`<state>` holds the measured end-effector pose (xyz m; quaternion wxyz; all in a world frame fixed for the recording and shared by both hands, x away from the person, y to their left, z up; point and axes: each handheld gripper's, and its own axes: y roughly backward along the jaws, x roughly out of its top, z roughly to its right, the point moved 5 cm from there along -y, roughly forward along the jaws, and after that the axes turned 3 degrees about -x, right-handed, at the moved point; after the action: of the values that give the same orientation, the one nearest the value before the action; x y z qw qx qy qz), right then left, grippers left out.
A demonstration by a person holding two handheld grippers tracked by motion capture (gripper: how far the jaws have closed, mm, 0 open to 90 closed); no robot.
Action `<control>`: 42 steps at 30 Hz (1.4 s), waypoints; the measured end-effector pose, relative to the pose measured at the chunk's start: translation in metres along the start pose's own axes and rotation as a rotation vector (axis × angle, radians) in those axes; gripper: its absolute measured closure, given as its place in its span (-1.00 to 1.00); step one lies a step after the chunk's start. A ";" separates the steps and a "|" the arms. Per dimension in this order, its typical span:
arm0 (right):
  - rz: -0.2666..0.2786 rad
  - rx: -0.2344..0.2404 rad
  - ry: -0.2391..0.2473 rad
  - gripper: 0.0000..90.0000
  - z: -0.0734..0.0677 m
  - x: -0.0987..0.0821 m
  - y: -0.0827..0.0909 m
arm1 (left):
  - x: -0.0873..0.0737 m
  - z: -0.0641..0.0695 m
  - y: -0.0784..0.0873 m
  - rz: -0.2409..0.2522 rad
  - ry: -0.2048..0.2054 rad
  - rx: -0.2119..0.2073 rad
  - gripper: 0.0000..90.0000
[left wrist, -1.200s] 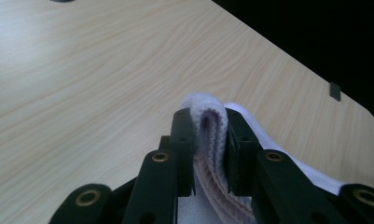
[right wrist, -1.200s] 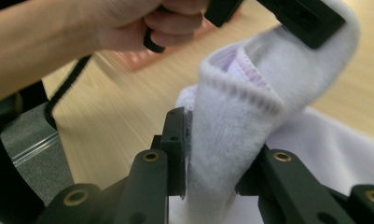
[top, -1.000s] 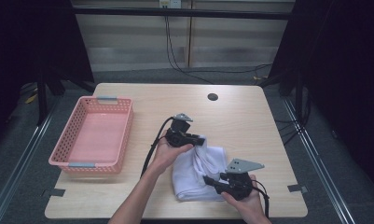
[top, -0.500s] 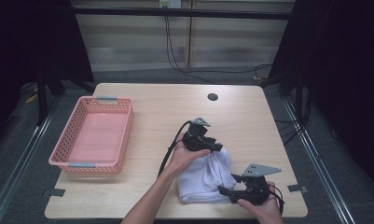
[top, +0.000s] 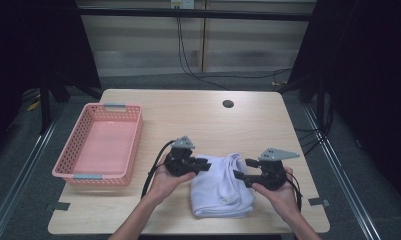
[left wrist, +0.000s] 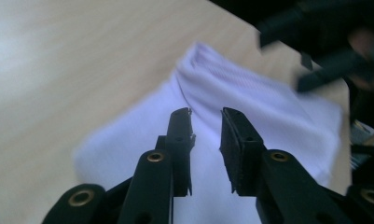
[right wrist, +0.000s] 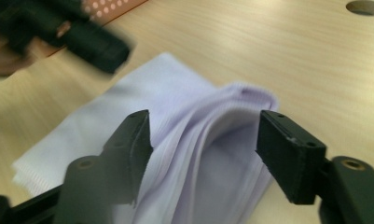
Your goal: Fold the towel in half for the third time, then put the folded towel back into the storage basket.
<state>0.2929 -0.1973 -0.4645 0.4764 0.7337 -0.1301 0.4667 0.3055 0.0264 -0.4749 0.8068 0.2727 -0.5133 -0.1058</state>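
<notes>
A folded white cloth (top: 219, 192) lies flat on the wooden table (top: 188, 115) near its front edge. My left gripper (top: 204, 164) hovers at the cloth's left upper corner; its jaws have just been closing and stand open by a narrow gap with nothing between them (left wrist: 205, 113), above the cloth (left wrist: 268, 107). My right gripper (top: 243, 169) is at the cloth's right upper side. Its jaws (right wrist: 203, 122) have just closed slightly but stay wide open. A raised fold of the cloth (right wrist: 161, 88) lies below and beyond them, and the pads are not pressing on it.
A pink plastic basket (top: 75, 150) stands on the left of the table. A round cable hole (top: 228, 104) is at the back right. The other gripper appears blurred in each gripper view: right gripper (left wrist: 324, 42), left gripper (right wrist: 82, 37).
The left hand swung right over the cloth, then came back to its left edge. The right hand moved from the front edge up to the cloth's right side. The cloth now lies flatter.
</notes>
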 end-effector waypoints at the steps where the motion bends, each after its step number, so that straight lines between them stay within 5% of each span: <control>1: 0.000 0.014 0.008 0.00 0.002 0.009 -0.010 | -0.004 0.004 0.002 -0.001 0.002 -0.009 0.63; 5: -0.037 0.023 0.009 -0.02 0.001 0.019 -0.034 | -0.036 0.030 0.006 -0.081 -0.012 -0.053 0.46; 9: -0.102 -0.033 0.050 -0.11 0.001 0.013 -0.055 | -0.058 0.040 0.000 -0.130 -0.065 -0.062 0.25; 12: -0.113 -0.081 0.078 0.37 0.005 0.005 -0.056 | -0.062 0.037 -0.006 -0.145 -0.036 -0.051 0.20; 15: -0.116 -0.116 0.065 0.78 0.013 0.000 -0.049 | -0.064 0.038 -0.009 -0.157 -0.060 -0.035 0.17; 21: -0.143 -0.109 0.028 0.88 0.034 -0.020 -0.046 | -0.069 0.040 -0.009 -0.148 -0.058 -0.019 0.06; 26: -0.138 -0.059 -0.020 0.76 0.045 -0.035 -0.049 | -0.074 0.040 -0.004 -0.153 -0.046 -0.002 0.05; 31: -0.158 -0.097 -0.039 0.23 0.051 -0.034 -0.051 | -0.079 0.036 0.011 -0.153 -0.013 0.028 -0.03; 33: -0.155 -0.078 -0.038 0.09 0.053 -0.032 -0.051 | -0.079 0.032 0.015 -0.144 0.025 0.035 -0.15; 38: -0.114 -0.024 -0.054 -0.28 0.056 -0.022 -0.054 | -0.079 0.025 0.016 -0.158 0.028 0.058 -0.23; 42: -0.173 0.028 -0.053 -0.52 0.051 -0.024 -0.064 | -0.079 0.025 0.007 -0.167 0.026 0.041 -0.37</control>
<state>0.3487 -0.2124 -0.5267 0.5011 0.7608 -0.0723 0.4060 0.2469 0.0594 -0.5238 0.7959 0.3324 -0.4805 -0.1586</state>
